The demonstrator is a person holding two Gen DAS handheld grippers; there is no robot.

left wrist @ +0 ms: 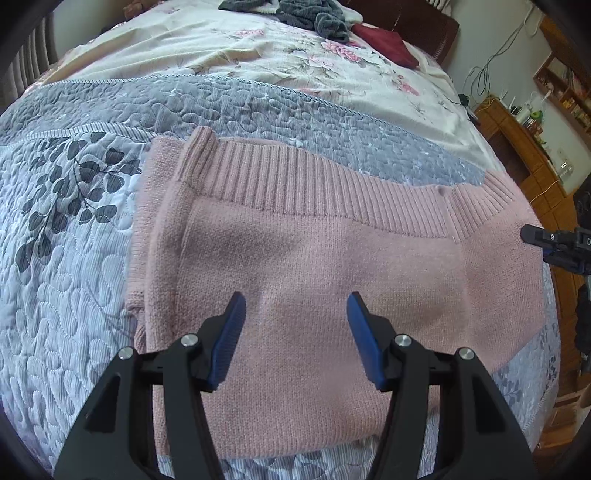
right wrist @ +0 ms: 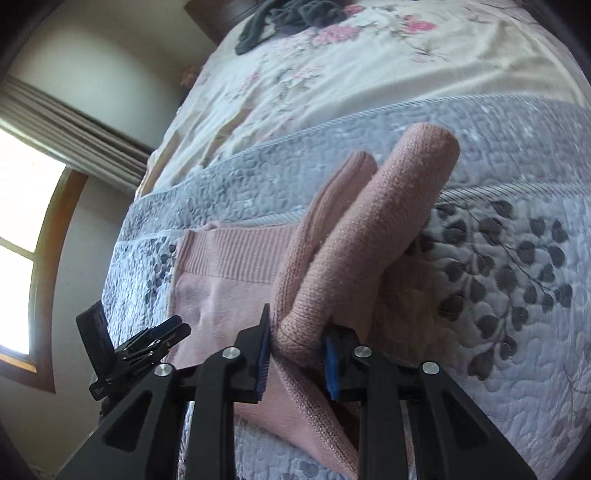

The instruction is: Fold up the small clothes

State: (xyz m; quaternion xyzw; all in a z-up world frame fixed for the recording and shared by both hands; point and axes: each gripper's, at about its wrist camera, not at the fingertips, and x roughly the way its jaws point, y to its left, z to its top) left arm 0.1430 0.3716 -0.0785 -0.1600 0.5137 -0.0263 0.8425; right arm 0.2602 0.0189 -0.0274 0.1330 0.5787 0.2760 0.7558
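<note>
On my left wrist camera, the left gripper (left wrist: 295, 314) hangs released, its 2 blue pads spread apart above the pink knit sweater (left wrist: 314, 266), which lies flat on the grey quilted bedspread (left wrist: 66, 258), ribbed hem farthest from me; dark grey clothes (left wrist: 310, 13) and a maroon cloth (left wrist: 388, 44) sit far up the bed. On my right wrist camera, the right gripper (right wrist: 297, 350) is clenched on a lifted, rolled fold of the sweater.
</note>
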